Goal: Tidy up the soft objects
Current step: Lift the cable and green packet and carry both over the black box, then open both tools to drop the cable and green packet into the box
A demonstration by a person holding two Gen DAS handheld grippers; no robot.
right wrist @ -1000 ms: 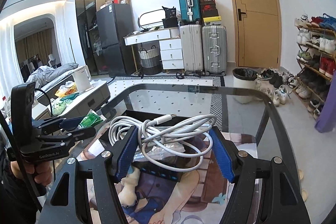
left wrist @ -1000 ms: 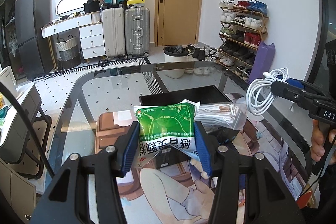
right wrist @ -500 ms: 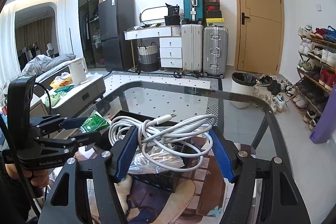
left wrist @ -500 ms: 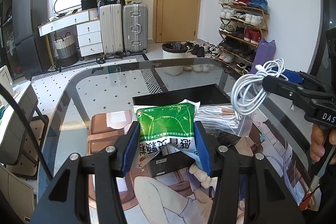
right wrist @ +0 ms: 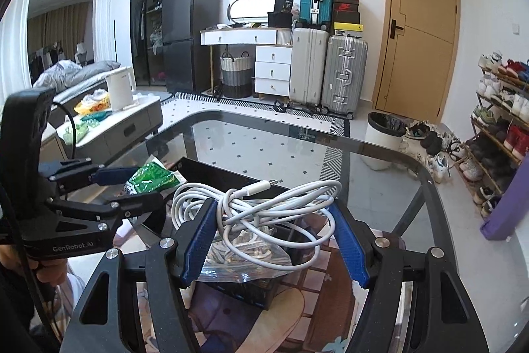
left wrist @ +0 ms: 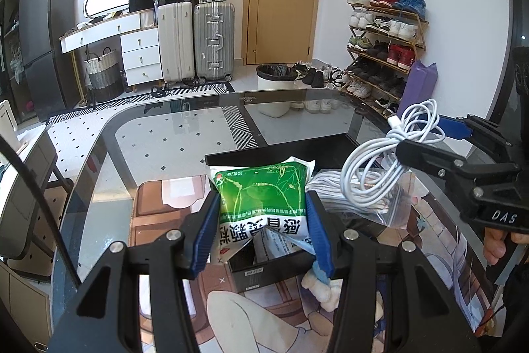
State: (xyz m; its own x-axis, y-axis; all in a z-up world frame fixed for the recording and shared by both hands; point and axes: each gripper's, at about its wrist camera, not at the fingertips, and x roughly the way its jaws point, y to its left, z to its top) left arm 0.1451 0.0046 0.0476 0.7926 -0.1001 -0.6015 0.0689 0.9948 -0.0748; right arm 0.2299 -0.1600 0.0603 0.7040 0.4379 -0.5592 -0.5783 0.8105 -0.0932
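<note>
My left gripper (left wrist: 261,220) is shut on a green and white sachet (left wrist: 261,187), held over the near end of a black box (left wrist: 274,151). My right gripper (right wrist: 271,217) is shut on a coiled white charging cable (right wrist: 264,204), which hangs just above a clear zip bag (right wrist: 244,257) lying in the black box (right wrist: 211,166). In the left wrist view the right gripper (left wrist: 426,134) comes in from the right with the cable (left wrist: 370,167) over the zip bag (left wrist: 380,207). The right wrist view shows the left gripper (right wrist: 132,184) and sachet (right wrist: 152,176) at the left.
The box stands on a printed mat (left wrist: 158,207) on a glass table (left wrist: 165,134). A small white plush piece (left wrist: 322,290) lies on the mat by the box's near corner. Beyond the table are a white bin (left wrist: 274,88), a shoe rack (left wrist: 383,48) and suitcases (left wrist: 195,42).
Both grippers have moved in over the black box. In the left wrist view the cable has shifted left and now hangs over the zip bag. Both grips are unchanged.
</note>
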